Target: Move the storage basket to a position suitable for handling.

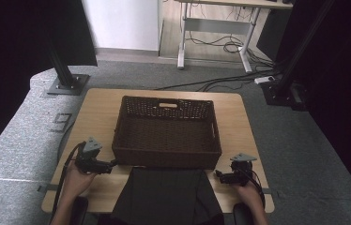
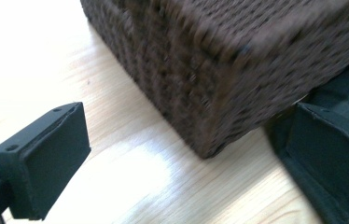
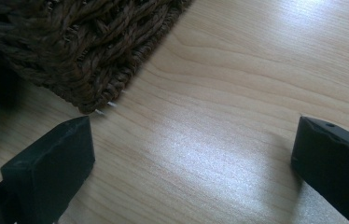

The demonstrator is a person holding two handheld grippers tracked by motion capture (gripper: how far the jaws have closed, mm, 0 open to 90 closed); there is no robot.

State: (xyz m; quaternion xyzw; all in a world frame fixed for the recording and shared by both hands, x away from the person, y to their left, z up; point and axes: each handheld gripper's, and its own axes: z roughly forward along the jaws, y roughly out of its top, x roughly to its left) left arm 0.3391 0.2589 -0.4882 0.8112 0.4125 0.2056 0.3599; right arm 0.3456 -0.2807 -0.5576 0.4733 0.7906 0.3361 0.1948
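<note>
Two grippers flank the near corners of a brown woven basket (image 1: 166,131) that sits mid-worktop (image 1: 94,110), its near wall just above a dark cloth (image 1: 166,194) draped over the front edge. The left gripper (image 1: 109,165) has its jaws spread wide with nothing pinched; the basket's corner stands between them, untouched. The right gripper (image 1: 219,175) is also spread and empty, the other corner just beside one jaw. The likely trouble is an uneven grab: if one side closes on loose weave while the other misses the corner, the basket would probably twist or skid across the smooth wood. A low jaw could also snag the cloth and drag it along, or scrape the worktop instead of gripping.
</note>
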